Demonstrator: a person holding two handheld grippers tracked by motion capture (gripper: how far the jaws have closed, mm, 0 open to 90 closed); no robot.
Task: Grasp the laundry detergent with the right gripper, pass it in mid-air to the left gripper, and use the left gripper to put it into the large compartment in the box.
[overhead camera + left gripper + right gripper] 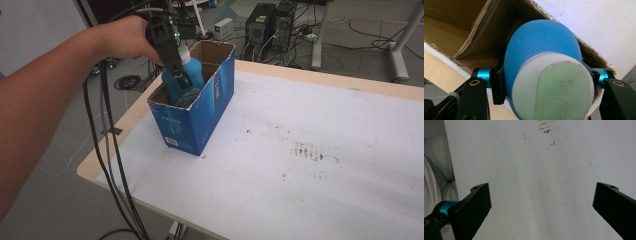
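My left gripper [181, 76] clamps the blue bottle [192, 75] upright, long axis vertical, cap up, inside the cardboard box [192, 125] on the tabletop [310, 150]. My right gripper [541, 202] gapes wide.

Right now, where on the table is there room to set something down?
The white sheet right of the box is bare up to the far edge, stains aside. The box's near compartment is crowded: the blue bottle fills it.
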